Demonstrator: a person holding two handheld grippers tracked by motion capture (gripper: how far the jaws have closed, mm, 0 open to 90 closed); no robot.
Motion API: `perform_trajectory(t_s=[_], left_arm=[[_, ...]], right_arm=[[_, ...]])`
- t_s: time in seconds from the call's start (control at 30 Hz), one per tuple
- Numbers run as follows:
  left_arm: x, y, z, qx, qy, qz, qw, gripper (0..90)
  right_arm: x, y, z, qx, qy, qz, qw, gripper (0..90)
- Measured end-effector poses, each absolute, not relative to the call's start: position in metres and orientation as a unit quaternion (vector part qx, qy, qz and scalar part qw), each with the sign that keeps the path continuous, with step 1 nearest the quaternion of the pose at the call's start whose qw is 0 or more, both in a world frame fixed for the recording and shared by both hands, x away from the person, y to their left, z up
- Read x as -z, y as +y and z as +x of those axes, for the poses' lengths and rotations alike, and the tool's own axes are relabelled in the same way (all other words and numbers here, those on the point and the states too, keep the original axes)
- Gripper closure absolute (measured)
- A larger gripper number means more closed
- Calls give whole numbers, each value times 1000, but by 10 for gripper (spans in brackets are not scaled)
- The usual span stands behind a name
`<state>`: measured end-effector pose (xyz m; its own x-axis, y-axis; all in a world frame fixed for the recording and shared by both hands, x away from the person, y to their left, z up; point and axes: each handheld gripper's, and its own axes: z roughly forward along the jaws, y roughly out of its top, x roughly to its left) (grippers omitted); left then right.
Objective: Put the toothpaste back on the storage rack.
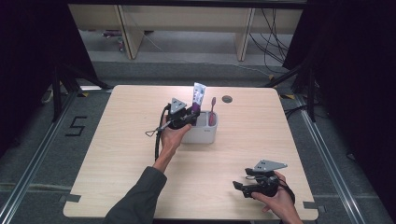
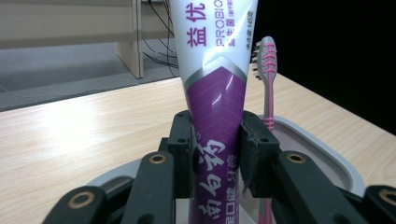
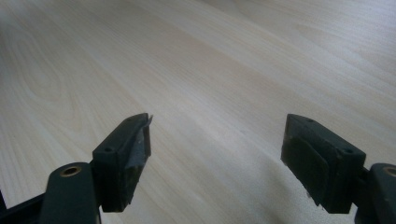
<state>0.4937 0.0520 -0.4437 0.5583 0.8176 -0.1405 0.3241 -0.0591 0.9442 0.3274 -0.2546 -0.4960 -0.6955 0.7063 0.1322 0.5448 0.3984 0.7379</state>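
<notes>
Table [image 1: 116, 154], toothpaste tube [image 2: 215, 121] between jaws

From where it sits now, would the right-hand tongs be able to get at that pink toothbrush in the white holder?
Probably yes. The right tongs stand open near the table's front edge, and bare wood lies between them and the holder. The toothbrush stands upright on the holder's right side, away from the left tongs gripping the toothpaste tube.

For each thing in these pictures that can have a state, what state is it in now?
Toothpaste tube: upright, lower end in the holder, gripped by the left gripper.
Toothbrush: standing in the holder, bristles up.
Holder: upright on the table.
Left gripper: fingers shut on the toothpaste tube.
Right gripper: fingers wide open, holding nothing, low over the table.
</notes>
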Motion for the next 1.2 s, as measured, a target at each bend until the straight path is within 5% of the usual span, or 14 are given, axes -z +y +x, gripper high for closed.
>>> perform_trajectory(t_s=[0.4, 0.47, 0.53, 1.2], left_arm=[[442, 51, 489, -241, 407, 707, 526, 667], [439, 51, 485, -240, 413, 700, 531, 576], [433, 52, 479, -249, 404, 698, 537, 621], [415, 77, 460, -250, 417, 698, 525, 410]], right_arm=[[496, -254, 326, -393, 829, 386, 92, 248], [496, -254, 326, -394, 829, 387, 91, 248], [496, -254, 326, -394, 829, 387, 91, 248], [496, -253, 325, -392, 826, 396, 88, 249]])
